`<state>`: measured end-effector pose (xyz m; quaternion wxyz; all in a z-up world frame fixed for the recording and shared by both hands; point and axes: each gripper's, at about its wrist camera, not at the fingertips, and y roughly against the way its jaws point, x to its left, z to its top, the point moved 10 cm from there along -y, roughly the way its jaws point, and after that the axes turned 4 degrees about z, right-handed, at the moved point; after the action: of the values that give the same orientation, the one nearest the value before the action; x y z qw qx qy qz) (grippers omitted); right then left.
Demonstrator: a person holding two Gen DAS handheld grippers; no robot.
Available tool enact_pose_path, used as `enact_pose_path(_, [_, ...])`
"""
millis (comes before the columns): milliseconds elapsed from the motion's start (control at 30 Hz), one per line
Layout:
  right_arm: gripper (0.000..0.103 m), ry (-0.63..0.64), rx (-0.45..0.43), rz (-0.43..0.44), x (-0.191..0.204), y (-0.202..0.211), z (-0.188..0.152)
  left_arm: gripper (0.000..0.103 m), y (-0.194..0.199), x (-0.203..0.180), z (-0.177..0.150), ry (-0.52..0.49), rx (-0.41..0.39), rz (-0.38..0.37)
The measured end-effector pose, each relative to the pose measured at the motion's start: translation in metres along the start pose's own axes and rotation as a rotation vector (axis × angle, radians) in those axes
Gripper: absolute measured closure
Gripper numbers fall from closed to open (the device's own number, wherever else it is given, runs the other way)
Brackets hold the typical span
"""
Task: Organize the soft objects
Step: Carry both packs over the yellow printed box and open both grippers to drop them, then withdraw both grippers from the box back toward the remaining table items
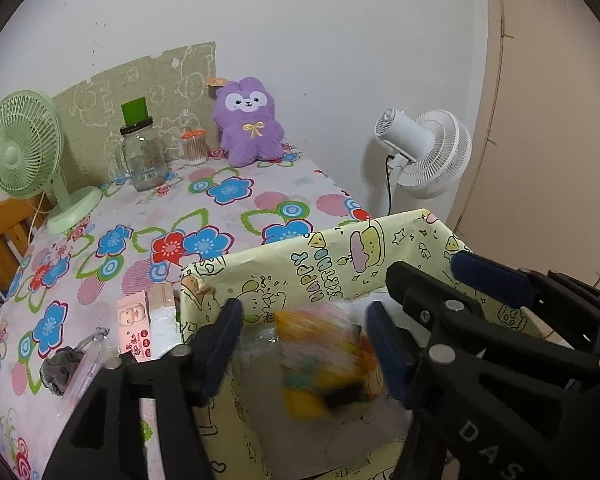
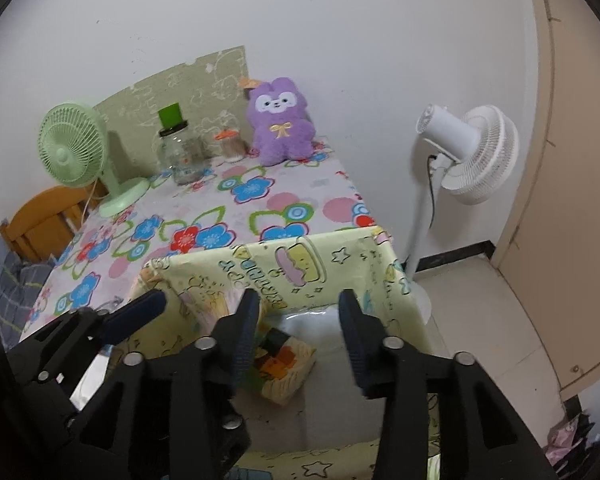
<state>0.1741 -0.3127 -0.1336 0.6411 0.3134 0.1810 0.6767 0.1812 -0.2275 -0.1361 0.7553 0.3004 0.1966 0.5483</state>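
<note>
Left gripper (image 1: pixel 304 344) and right gripper (image 2: pixel 300 336) both hanging open over yellow box (image 1: pixel 340 256), gripping nothing. Colourful soft toy (image 2: pixel 280 364) lying inside box, blurred. Advising: lifting clear straight up, avoiding box walls; purple plush (image 1: pixel 250 120) waiting on desk (image 1: pixel 260 200) by wall.

Box (image 2: pixel 284 264) mouth stands open from above, its yellow walls hemming the colourful soft item (image 2: pixel 284 364) inside. Left of it, a carton (image 1: pixel 140 328) crowds the tablecloth (image 1: pixel 236 216); mid-table lies bare.
</note>
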Motion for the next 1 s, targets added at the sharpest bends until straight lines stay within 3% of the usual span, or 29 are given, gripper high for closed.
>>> enact_pose_path(67, [0.038, -0.009, -0.005, 0.011, 0.0, 0.002, 0.001, 0.016, 0.003, 0.0, 0.0, 0.007, -0.003, -0.015])
enact_pose_path(200, [0.03, 0.008, -0.012, 0.01, 0.005, 0.005, 0.001, 0.003, 0.009, -0.004, 0.001, -0.019, -0.021, -0.01])
enact_pose_path(400, [0.014, 0.015, -0.034, -0.005, 0.009, 0.013, 0.003, 0.0, 0.017, 0.0, 0.001, -0.022, -0.034, -0.003])
enact_pose_path(600, [0.005, 0.02, -0.07, -0.02, 0.014, 0.026, 0.004, 0.0, 0.031, 0.003, 0.001, -0.026, -0.068, -0.007])
enact_pose_path(1000, [0.003, 0.031, -0.116, -0.012, 0.036, 0.049, 0.002, 0.0, 0.059, 0.018, -0.003, -0.033, -0.117, 0.008])
